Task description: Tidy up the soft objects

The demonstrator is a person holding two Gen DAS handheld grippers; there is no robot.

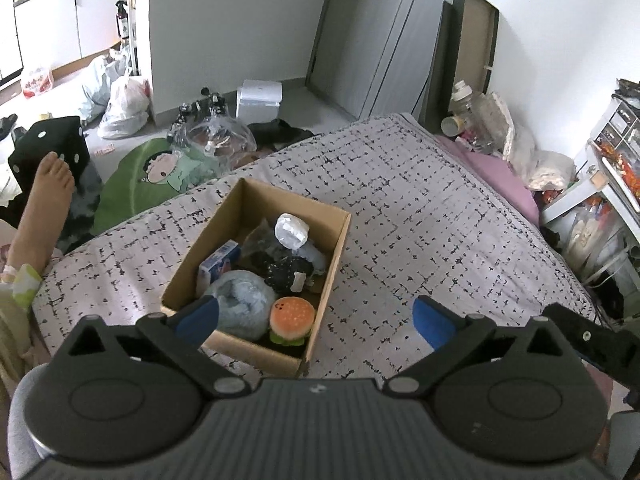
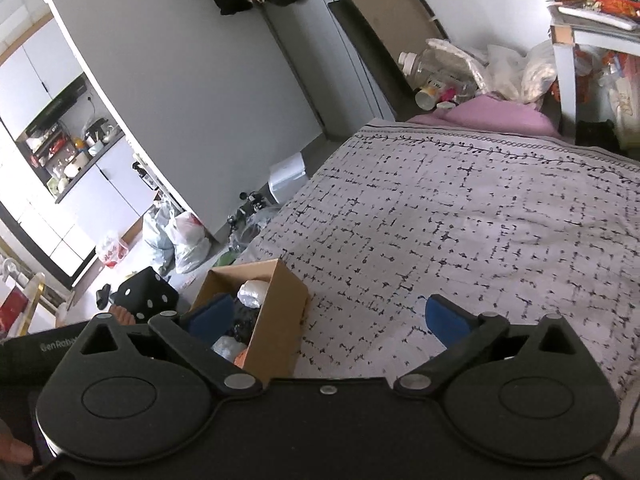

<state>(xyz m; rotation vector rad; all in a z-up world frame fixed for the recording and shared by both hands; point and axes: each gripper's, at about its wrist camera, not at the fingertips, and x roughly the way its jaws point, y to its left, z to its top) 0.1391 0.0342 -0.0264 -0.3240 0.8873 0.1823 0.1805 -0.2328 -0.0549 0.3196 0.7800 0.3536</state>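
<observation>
Left tool (image 1: 316,320): I hold it spread and empty above the box's near end, ready to pick.
Box (image 1: 188,270): lower centre on the bed (image 1: 440,220); burger plush (image 1: 291,320) sits nearest, easiest reach.
Right tool (image 2: 330,322): spread, empty, beside the box.

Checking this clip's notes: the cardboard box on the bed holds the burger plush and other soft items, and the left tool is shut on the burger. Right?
Not quite. In the left wrist view the left tool is open and holds nothing; the burger plush lies inside the cardboard box on the bed, among the other soft items.
</observation>
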